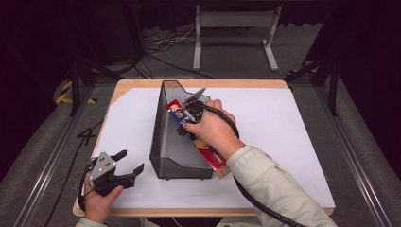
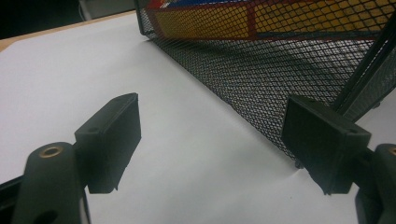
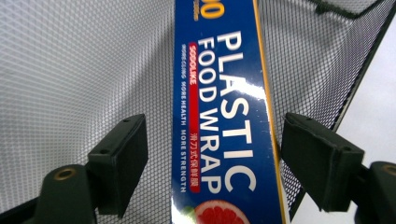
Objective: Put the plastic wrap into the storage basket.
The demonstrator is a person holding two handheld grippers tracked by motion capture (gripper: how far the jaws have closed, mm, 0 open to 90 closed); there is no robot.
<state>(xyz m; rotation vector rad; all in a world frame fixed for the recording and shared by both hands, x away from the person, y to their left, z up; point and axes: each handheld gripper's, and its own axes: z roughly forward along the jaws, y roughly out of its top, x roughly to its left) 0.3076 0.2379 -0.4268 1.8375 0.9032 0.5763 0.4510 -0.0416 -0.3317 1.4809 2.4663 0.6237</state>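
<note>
A black mesh file holder (image 1: 170,142) stands on the white sheet (image 1: 283,132) in the middle of the table. A long blue and red box of plastic food wrap (image 1: 215,161) leans inside it, its lower end sticking out at the near right. My right gripper (image 1: 193,109) is at the box's upper part. In the right gripper view the box (image 3: 219,116) lies between the open jaws of the right gripper (image 3: 215,135), with a gap at each pad and the mesh wall (image 3: 70,70) behind. My left gripper (image 1: 132,161) rests open at the near left, empty, beside the holder.
In the left gripper view the left gripper (image 2: 210,140) faces the holder's mesh side (image 2: 280,79) across bare white sheet, with the box (image 2: 280,18) showing through the mesh. A wooden table edge (image 1: 198,83) borders the sheet. A metal stand (image 1: 234,21) and cables lie on the floor beyond.
</note>
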